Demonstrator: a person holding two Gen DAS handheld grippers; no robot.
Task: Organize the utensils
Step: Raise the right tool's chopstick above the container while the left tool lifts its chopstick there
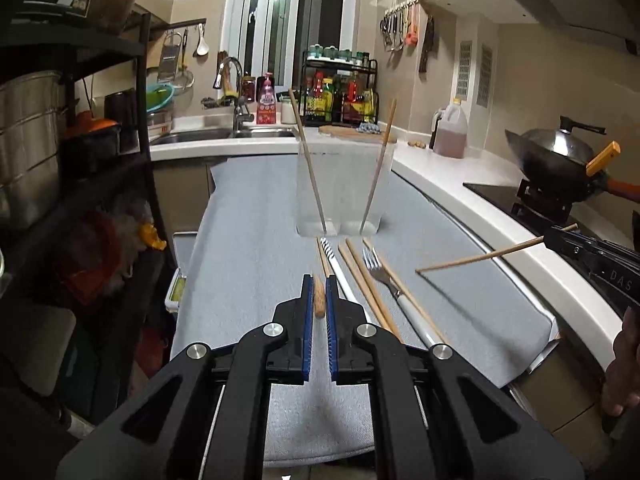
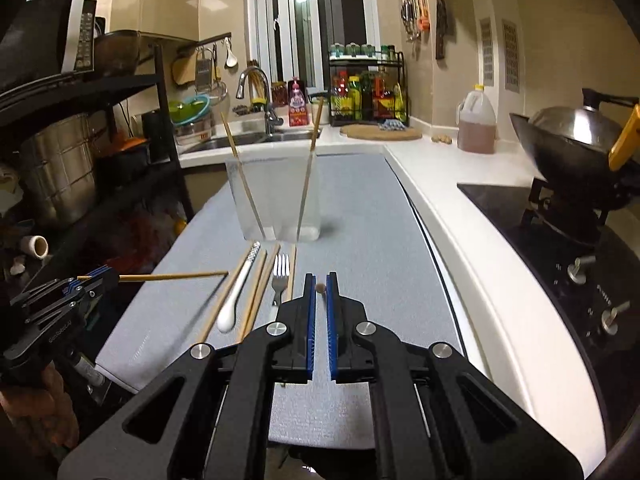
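Note:
A clear two-part holder stands on the grey mat with one chopstick leaning in each part; it also shows in the right wrist view. In front of it lie a white spoon, a fork and several loose chopsticks. My left gripper is shut on a wooden chopstick, held above the mat; that chopstick also shows in the right wrist view. My right gripper is shut on another chopstick, seen end-on, and the same chopstick shows in the left wrist view.
The grey mat covers a narrow surface beside a white counter. A wok sits on the stove at right, an oil jug further back. A black rack with pots stands left. The sink is behind.

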